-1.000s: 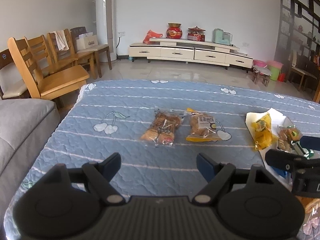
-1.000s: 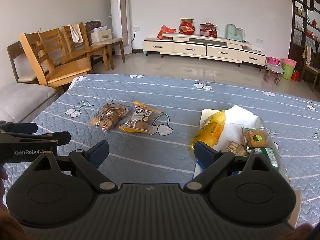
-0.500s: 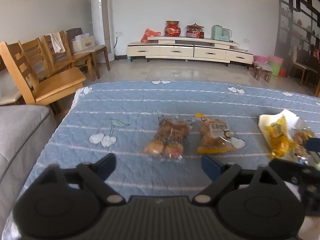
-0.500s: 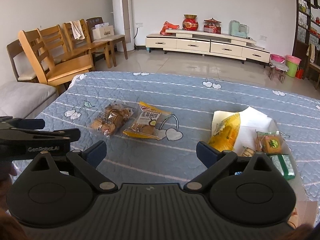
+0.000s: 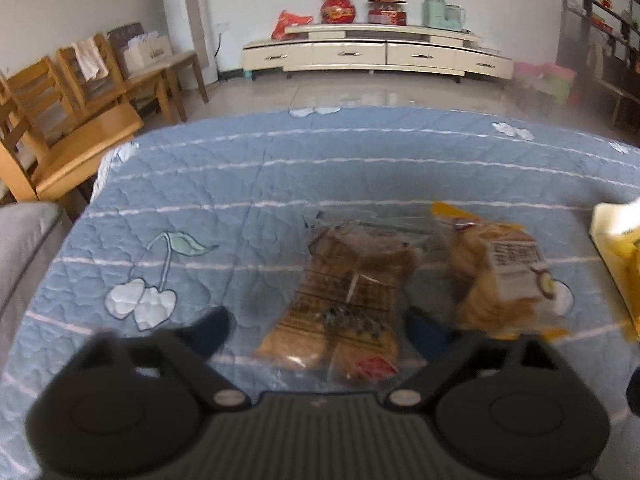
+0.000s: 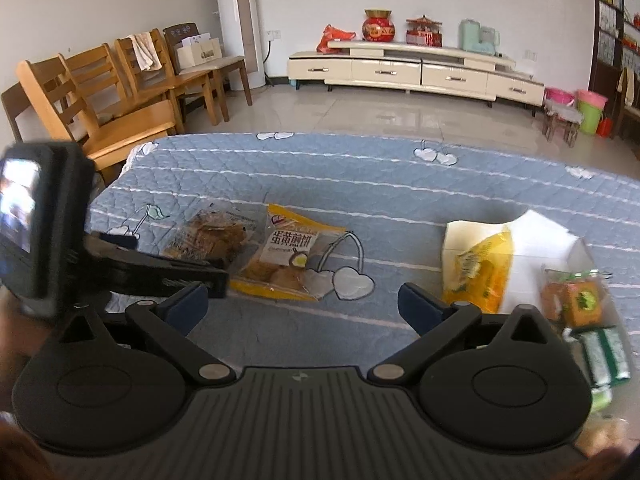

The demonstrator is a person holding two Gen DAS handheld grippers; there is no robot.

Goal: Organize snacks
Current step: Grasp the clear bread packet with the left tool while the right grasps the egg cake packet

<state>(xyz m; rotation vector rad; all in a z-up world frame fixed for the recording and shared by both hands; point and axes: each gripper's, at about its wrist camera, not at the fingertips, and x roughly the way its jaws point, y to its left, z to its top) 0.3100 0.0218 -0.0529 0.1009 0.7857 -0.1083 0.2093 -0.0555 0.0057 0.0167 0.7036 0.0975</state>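
Observation:
A clear packet of brown biscuits [image 5: 352, 292] lies on the blue quilted table cover [image 5: 280, 168]. My left gripper [image 5: 320, 332] straddles the packet's near end. Its jaws are closing, with a gap still showing between the left fingertip [image 5: 218, 330] and the wrapper. A yellow-edged biscuit packet [image 5: 500, 276] lies just right of it. In the right wrist view my right gripper [image 6: 304, 300] hovers open and empty over the cover, near the yellow-edged packet [image 6: 288, 256]. The left gripper [image 6: 176, 260] reaches over the clear packet [image 6: 216, 232] from the left.
A yellow snack bag [image 6: 480, 272] rests on a white box [image 6: 536, 236] at the right, with an orange packet [image 6: 576, 300] and a green one [image 6: 604, 356] beside it. Wooden chairs [image 6: 100, 112] and a grey sofa [image 5: 20, 248] stand left of the table.
My left gripper has moved forward and down until the clear packet sits between its fingers, and its jaws have narrowed. My right gripper has edged forward, still open.

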